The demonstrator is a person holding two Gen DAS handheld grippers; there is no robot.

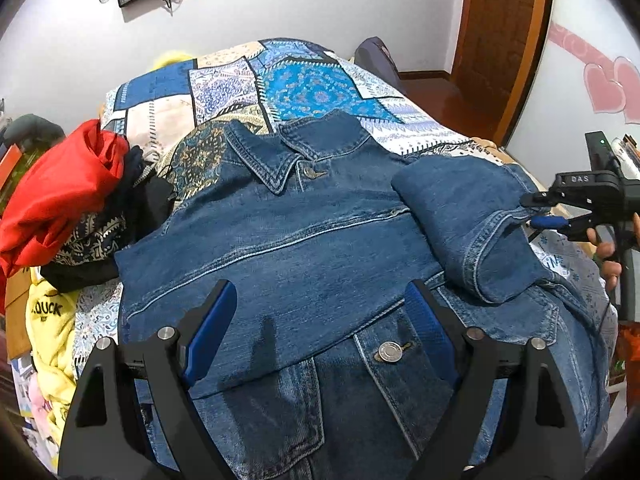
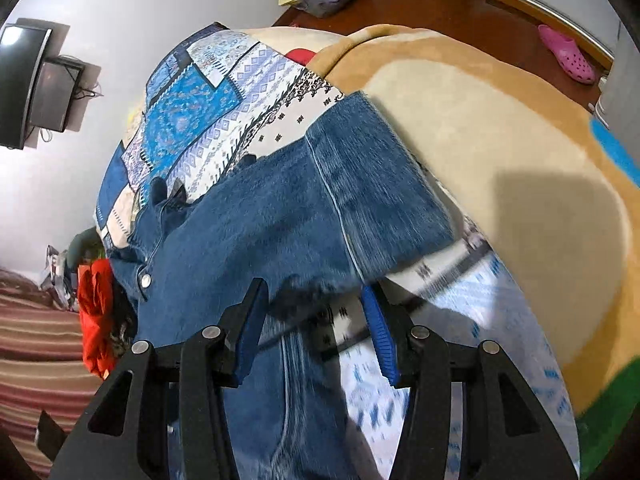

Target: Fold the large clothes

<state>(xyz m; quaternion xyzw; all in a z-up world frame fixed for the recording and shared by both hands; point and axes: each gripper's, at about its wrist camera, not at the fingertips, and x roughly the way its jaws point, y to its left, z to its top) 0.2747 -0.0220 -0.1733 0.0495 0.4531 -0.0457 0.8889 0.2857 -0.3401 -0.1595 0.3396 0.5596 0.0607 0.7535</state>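
Note:
A blue denim jacket [image 1: 288,248] lies front-up on the patchwork bedspread [image 1: 304,84], collar at the far end. Its left sleeve is folded across the chest, and its right sleeve [image 1: 472,216] is folded inward with the cuff near the jacket's right edge. My left gripper [image 1: 320,308] is open and empty, hovering over the lower front of the jacket. My right gripper [image 1: 540,210] sits at the right, next to the sleeve cuff. In the right wrist view the right gripper [image 2: 316,312] is open, its fingers just above the blurred edge of the denim sleeve [image 2: 360,184].
A pile of clothes with a red garment [image 1: 60,192] and a yellow one [image 1: 52,340] lies at the bed's left side. A tan blanket [image 2: 500,128] covers the bed's right part. A wooden door [image 1: 500,32] and a pink shoe [image 2: 568,54] are beyond.

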